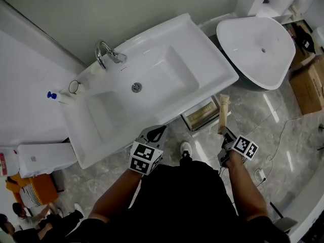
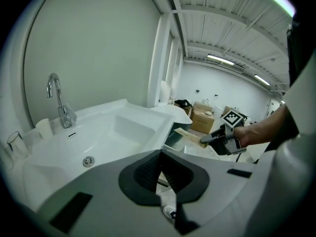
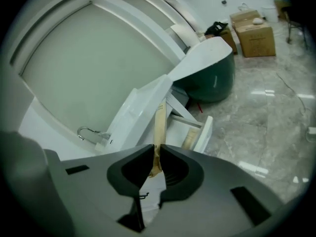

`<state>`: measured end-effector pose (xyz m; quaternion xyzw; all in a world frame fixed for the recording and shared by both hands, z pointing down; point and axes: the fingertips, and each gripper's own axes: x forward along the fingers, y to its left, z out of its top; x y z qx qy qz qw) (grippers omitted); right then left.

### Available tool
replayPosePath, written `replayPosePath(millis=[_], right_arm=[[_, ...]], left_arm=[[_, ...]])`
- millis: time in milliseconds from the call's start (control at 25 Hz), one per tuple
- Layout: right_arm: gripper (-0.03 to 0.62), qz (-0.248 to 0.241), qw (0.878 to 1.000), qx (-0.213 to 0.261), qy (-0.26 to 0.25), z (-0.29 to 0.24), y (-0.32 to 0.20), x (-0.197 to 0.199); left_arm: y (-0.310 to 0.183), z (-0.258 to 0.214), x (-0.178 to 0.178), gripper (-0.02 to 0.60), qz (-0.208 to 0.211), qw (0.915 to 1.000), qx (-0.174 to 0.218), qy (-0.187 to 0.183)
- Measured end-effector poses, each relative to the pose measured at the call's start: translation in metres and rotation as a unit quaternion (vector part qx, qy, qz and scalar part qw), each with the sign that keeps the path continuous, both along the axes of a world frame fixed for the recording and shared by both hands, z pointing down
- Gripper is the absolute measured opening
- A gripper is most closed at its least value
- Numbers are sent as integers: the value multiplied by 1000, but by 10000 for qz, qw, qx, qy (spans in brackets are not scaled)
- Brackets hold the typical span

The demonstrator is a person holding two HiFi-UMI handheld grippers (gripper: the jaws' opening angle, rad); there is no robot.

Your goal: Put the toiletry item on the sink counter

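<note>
Carry step: the tube [image 1: 223, 109] is in the air off the bench's [image 1: 215, 59] front-right corner, not yet over it. The right gripper [image 1: 226, 135] has its jaws pinched on the tube's lower end, forearm reaching forward. The left gripper [image 1: 156, 132] sits at the front edge — jaws tip-to-tip, empty. Next: lift over the edge and lay the tube on the flat right rim — clear of the basin [image 1: 152, 85].

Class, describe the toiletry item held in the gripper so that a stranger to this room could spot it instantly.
Start at the white sink counter and drop below its front right corner, beside the open drawer. There the right hand-held gripper clamps a long, flat, tan toiletry tube by one end. It is the only item gripped in jaws and pointing towards the counter.
</note>
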<state>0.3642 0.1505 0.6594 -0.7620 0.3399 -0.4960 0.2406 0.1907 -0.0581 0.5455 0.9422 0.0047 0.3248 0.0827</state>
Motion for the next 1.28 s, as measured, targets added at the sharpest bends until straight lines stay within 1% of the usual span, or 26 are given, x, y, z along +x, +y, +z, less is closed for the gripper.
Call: replayPosePath(millis=[120, 200, 360, 520, 640, 840, 920, 1040, 1120, 1200, 1280], right_arm=[[35, 318, 9979, -27, -570, 30, 16, 2], [35, 343, 9953, -68, -905, 50, 17, 0], [35, 221, 9908, -148, -1324, 84, -8, 1], [37, 285, 9863, -277, -1604, 117, -38, 12], [37, 432, 9823, -467, -1763, 140, -53, 22], [37, 495, 9807, -738, -1739, 167, -73, 37], [37, 715, 9784, -706, -1805, 174, -77, 42], [37, 1123, 9723, -482, -1994, 181, -84, 44], [37, 1228, 9692, -389, -2098, 186, -90, 41], [37, 1010, 9715, -379, -2112, 190, -100, 35], [37, 580, 9758, -347, -2078, 191, -115, 28]], left_arm=[[3, 1, 7, 0, -88, 9999, -65, -29], [4, 1, 10, 0, -146, 9999, -71, -42], [4, 6, 14, 0, -298, 9995, -50, -106], [1, 9, 14, 0, -486, 9987, -33, -122], [1, 12, 7, 0, -638, 9978, -41, -180], [3, 21, -7, 0, -845, 9959, -88, -306], [4, 24, -15, 0, -907, 9951, -108, -380], [2, 28, -28, 0, -1060, 9931, -136, -472], [-1, 30, -35, 0, -1178, 9916, -155, -506], [-3, 29, -41, 0, -1280, 9903, -157, -524], [-5, 28, -47, 0, -1374, 9890, -146, -532]])
